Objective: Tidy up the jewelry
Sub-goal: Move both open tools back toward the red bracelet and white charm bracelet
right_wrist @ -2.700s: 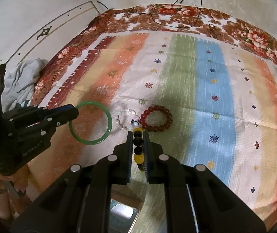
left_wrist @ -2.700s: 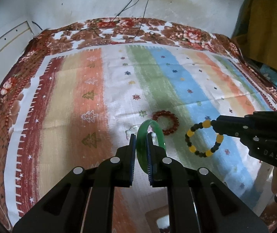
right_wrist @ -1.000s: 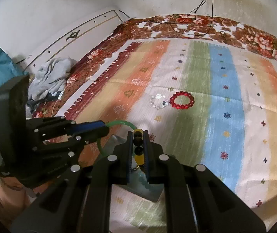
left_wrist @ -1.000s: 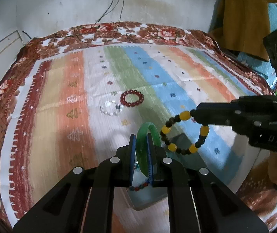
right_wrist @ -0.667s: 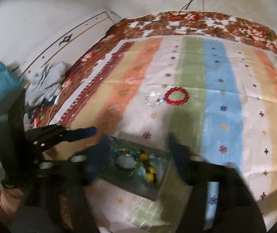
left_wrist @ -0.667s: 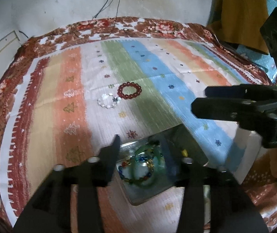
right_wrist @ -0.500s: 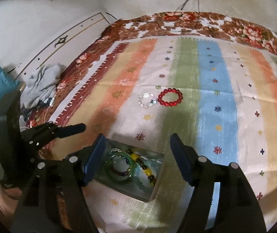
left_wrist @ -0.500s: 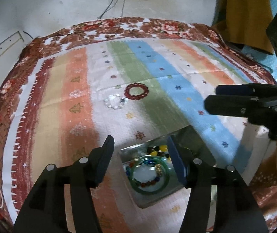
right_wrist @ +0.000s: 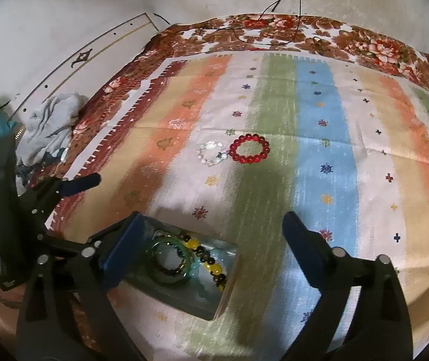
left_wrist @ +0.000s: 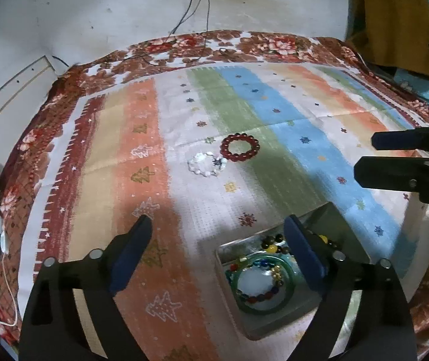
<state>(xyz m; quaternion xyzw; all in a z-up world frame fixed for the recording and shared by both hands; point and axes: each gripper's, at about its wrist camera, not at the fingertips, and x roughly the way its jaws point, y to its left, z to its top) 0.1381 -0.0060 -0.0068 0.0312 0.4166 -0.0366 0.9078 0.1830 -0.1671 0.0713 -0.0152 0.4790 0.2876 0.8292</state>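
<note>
Both tools hang over the bed with jaws spread wide and nothing between them. The left tool (left_wrist: 217, 240) has its right finger over the near-left part of the metal box (left_wrist: 229, 288), and the right tool (right_wrist: 211, 234) has its left finger over that same box (right_wrist: 223, 294) from the other side.

Taking the box as landmark: inside it lies the green bangle (left_wrist: 262, 308), ringed round a multicoloured bead bracelet (left_wrist: 258, 296), and just beyond the bangle, against the far wall of the box, the black-and-yellow bead bracelet (right_wrist: 211, 266) rests in a loose line. Well beyond the box, out on the striped blanket (left_wrist: 289, 126), the red bead bracelet (left_wrist: 240, 147) lies flat on the green stripe, and the clear crystal bracelet (left_wrist: 205, 164) lies touching it on the side towards the orange stripe. Far past the box's left side, a grey cloth (right_wrist: 52, 120) is bundled by the bed's edge
</note>
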